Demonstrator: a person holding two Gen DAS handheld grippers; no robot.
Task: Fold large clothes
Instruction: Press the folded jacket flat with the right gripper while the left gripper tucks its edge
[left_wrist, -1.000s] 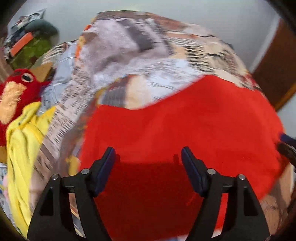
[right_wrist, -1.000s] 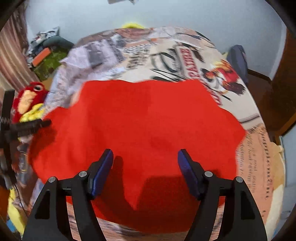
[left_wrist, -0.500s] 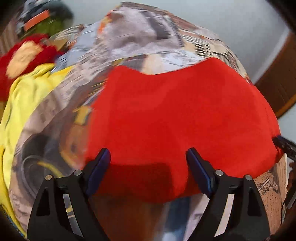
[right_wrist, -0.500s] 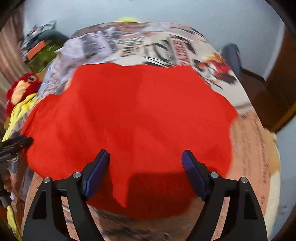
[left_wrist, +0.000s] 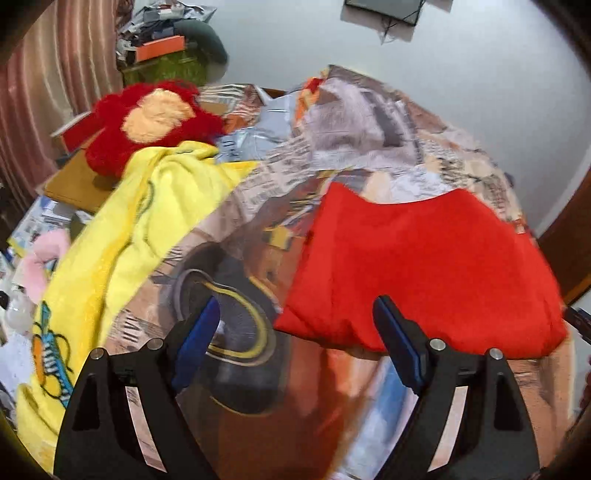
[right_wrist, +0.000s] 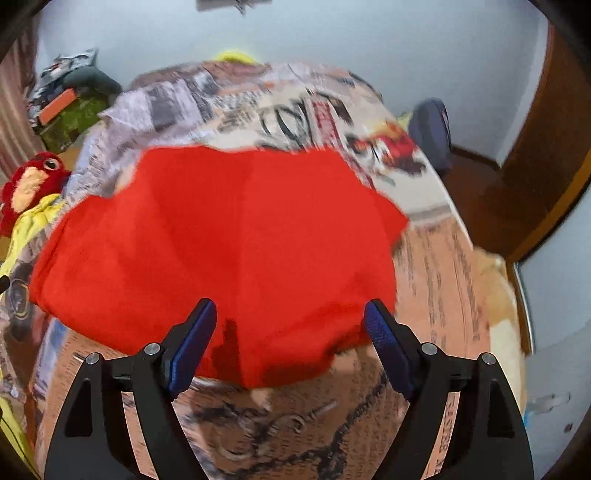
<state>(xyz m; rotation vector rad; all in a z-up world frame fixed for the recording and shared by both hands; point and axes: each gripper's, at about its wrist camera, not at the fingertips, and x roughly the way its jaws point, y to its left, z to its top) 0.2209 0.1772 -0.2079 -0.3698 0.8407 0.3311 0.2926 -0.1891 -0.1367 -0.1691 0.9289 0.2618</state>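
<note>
Both your left gripper (left_wrist: 295, 343) and right gripper (right_wrist: 290, 338) hang apart and empty, having just widened. The red cloth (right_wrist: 221, 251) lies folded on the bed (right_wrist: 439, 280); a careless grab at its near edge could undo the fold.

Red garment (right_wrist: 221, 236): lying ahead of the right claw (right_wrist: 290, 341), showing as soft matt cloth, smooth.
Bedcover (left_wrist: 369, 122): showing as thin printed cloth, creased, matt.
Yellow blanket (left_wrist: 147, 218): lying left of the left claw (left_wrist: 295, 343), looking fleecy.
Plush toy (left_wrist: 147, 118): looking shaggy, fuzzy.
Claw frames: showing as matt black plastic with shiny metal pins.
Pads (right_wrist: 194, 347): looking like ribbed blue rubber.
Door (right_wrist: 535, 147): gleaming as varnished wood.
</note>
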